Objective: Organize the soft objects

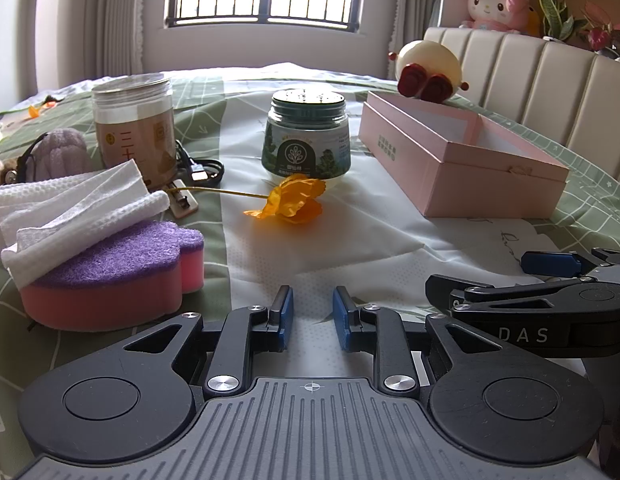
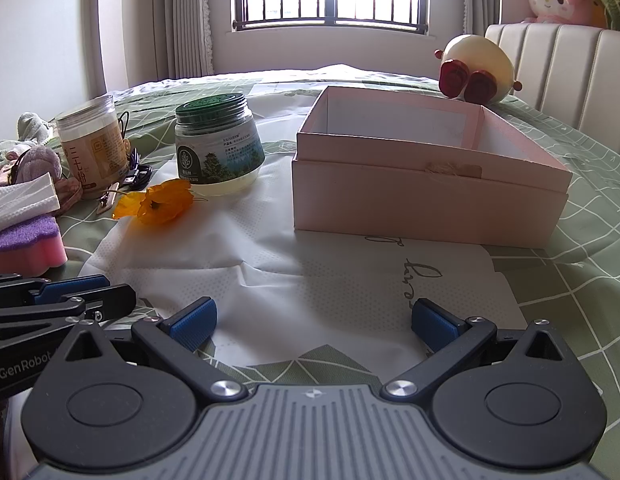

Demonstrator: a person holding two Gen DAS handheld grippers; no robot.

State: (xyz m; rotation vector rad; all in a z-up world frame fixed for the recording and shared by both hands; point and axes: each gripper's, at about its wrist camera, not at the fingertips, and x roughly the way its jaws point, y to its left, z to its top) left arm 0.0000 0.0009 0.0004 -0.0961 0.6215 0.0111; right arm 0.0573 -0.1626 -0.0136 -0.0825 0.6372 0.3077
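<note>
A pink and purple sponge [image 1: 110, 276] lies at the left with a white cloth [image 1: 70, 208] draped over it. An orange fabric flower [image 1: 290, 200] rests mid-bed, in front of a green-lidded jar [image 1: 306, 140]. The open pink box [image 2: 422, 196] stands to the right, and a cream plush toy with red feet [image 2: 476, 68] sits behind it. My left gripper [image 1: 312, 296] hovers low over the white sheet, open with a narrow gap and nothing between its pads. Beside it, my right gripper [image 2: 314, 312] is spread wide open and holds nothing.
A clear jar of powder [image 1: 134, 128], a lilac plush [image 1: 62, 152] and a black cable [image 1: 206, 172] crowd the far left. A padded headboard [image 1: 530, 76] lines the right side, with a pink plush [image 1: 494, 4] on top. The green bedspread [image 2: 570, 280] lies under everything.
</note>
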